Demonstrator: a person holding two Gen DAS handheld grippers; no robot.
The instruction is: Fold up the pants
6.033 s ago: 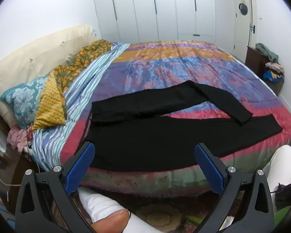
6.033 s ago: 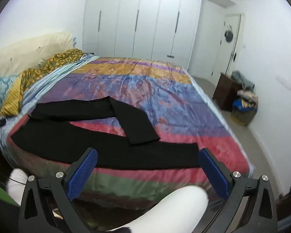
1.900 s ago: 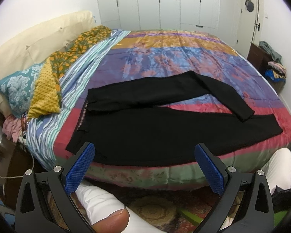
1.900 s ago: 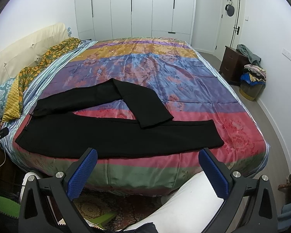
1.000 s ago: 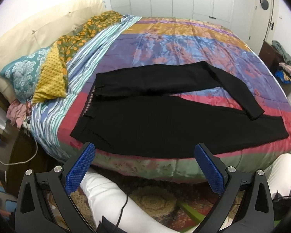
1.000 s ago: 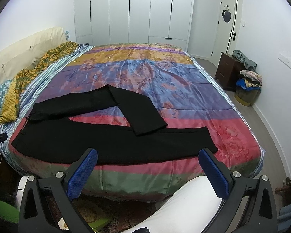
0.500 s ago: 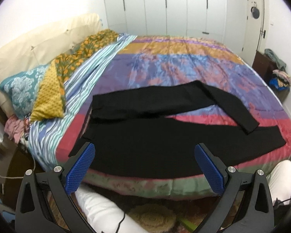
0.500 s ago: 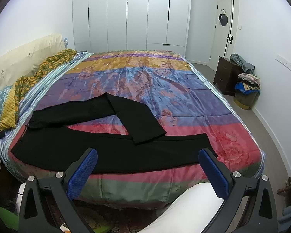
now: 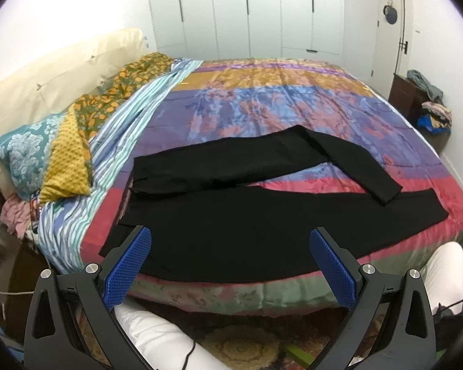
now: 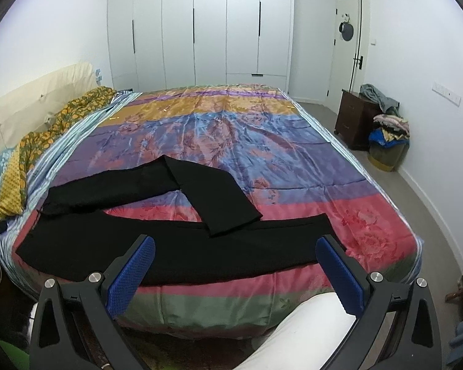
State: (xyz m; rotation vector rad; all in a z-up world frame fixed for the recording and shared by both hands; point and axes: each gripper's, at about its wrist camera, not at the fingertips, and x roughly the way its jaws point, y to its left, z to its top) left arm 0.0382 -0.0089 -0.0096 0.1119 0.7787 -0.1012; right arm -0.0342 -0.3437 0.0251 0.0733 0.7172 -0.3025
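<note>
Black pants [image 9: 231, 222] [image 10: 176, 246] lie spread on the near side of a bed [image 9: 277, 98] [image 10: 231, 129] with a colourful striped quilt. The waist is at the left. One leg runs straight along the near edge to the right. The other leg [image 9: 348, 157] [image 10: 219, 197] is bent back and its hem rests over the straight leg. My left gripper [image 9: 230, 262] hovers open in front of the bed's near edge, close to the waist end. My right gripper [image 10: 234, 266] also stands open, further right, with nothing between its fingers.
Pillows [image 9: 31, 154] and a cream headboard [image 9: 61, 71] sit at the left. White wardrobes [image 10: 197, 24] line the far wall. A dark nightstand [image 10: 353, 117] with piled clothes [image 10: 389, 135] stands at the right by a door [image 10: 345, 43]. The person's white-clad legs [image 9: 157, 336] [image 10: 302, 333] are below the grippers.
Both grippers have shifted a little in front of the bed, so the views tilt and rise slightly. The pants lie as before and both grippers stay open.
</note>
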